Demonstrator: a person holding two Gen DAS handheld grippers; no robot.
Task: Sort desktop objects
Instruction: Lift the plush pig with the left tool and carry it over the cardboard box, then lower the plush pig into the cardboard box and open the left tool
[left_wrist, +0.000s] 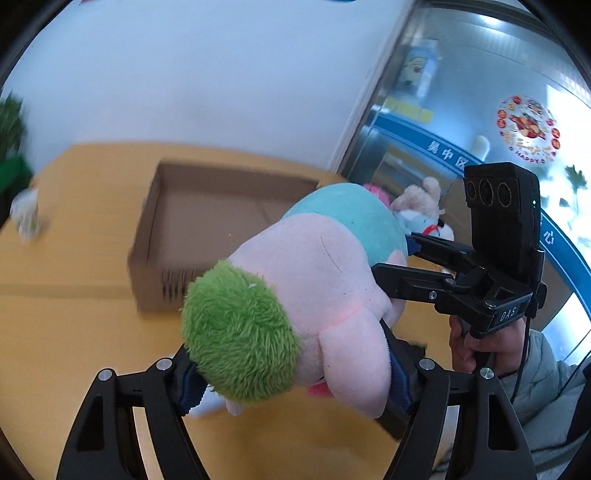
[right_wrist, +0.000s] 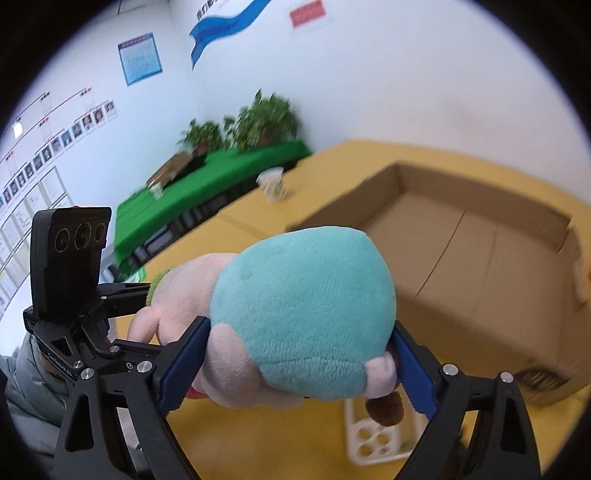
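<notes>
— So where is the plush (left_wrist: 317, 266)?

— Held in the air over the desk (left_wrist: 74, 314), just in front of the box (left_wrist: 207, 214), which stands open.

— Who has it?

— Both. The left tool (left_wrist: 291, 373) pinches its green-haired head; the right tool (right_wrist: 295, 363) pinches its teal body.

— Anything else near the box?

— A cup (right_wrist: 272, 183) on the desk beyond it, more plush toys (left_wrist: 421, 206) beside it, and a white tray (right_wrist: 373, 439) in front of it, under the plush.

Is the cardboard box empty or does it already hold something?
Empty as far as visible: the cardboard box shows only bare floor; its near corner is hidden behind the plush toy.
</notes>
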